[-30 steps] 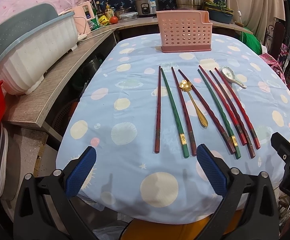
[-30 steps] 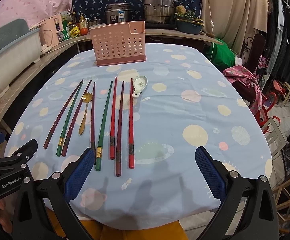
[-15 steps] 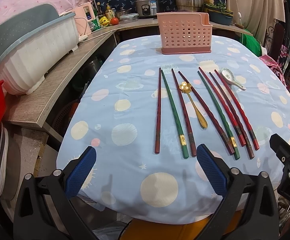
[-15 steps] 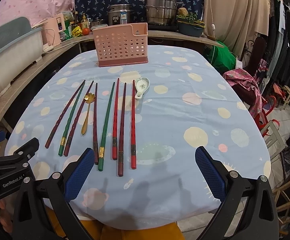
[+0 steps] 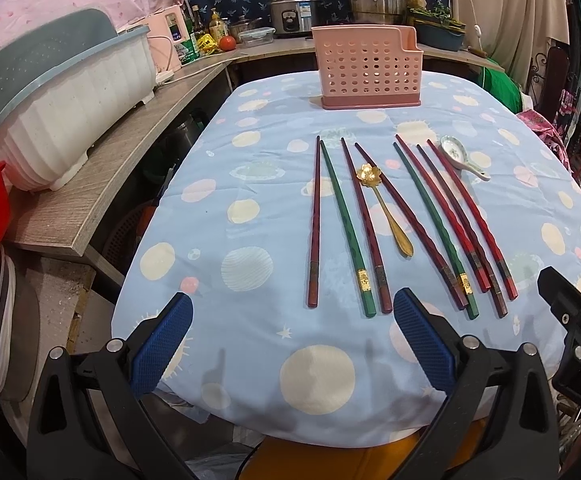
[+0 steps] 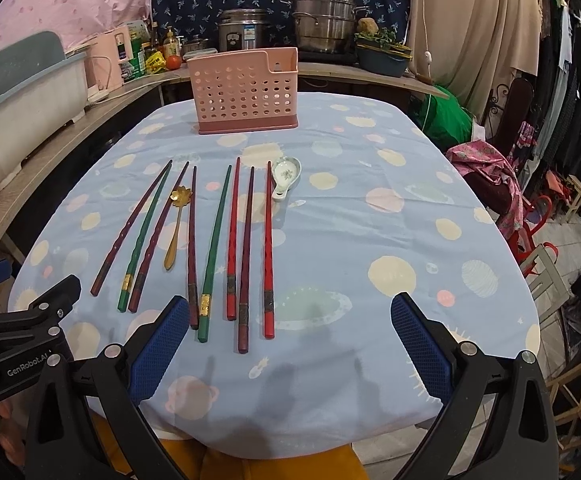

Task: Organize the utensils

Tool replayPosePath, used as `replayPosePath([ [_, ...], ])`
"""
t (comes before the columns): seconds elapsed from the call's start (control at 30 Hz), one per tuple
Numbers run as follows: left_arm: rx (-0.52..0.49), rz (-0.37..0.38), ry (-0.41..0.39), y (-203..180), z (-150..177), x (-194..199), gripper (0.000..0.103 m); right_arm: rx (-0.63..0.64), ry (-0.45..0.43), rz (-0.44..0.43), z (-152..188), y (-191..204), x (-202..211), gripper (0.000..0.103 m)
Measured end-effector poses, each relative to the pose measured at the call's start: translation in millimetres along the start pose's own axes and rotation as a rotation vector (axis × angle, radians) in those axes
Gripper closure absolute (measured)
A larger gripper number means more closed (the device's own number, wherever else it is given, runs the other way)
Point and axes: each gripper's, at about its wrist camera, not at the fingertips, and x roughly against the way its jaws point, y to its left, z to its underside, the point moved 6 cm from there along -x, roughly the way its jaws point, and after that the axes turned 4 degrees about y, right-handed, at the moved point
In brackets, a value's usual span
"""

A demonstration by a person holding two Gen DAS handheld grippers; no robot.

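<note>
The tabletop (image 5: 250, 240) carries a pink basket (image 5: 368, 68) at its far end. Nearer lie eight chopsticks (image 5: 348, 228) in a row, a gold spoon (image 5: 386, 210) among them and a white spoon (image 5: 460, 158) at their right. The left gripper (image 5: 292, 344) and right gripper (image 6: 290, 346) hover over the near edge, fingers wide, holding nothing.

We noted a matt printed cloth table cover (image 5: 250, 184), a perforated pink plastic caddy (image 5: 368, 68), glossy lacquered chopsticks (image 5: 346, 224), a shiny gold metal spoon (image 5: 386, 208), a glazed ceramic spoon (image 5: 456, 156), and textured blue gripper pads (image 5: 422, 344).
</note>
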Motion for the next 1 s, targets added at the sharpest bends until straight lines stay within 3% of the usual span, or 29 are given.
replayPosePath([
  [1.0,0.004,-0.001,0.012,1.9,3.3,-3.3,0.007,-0.009,0.001,0.001,1.7,1.2,-1.8,0.007],
])
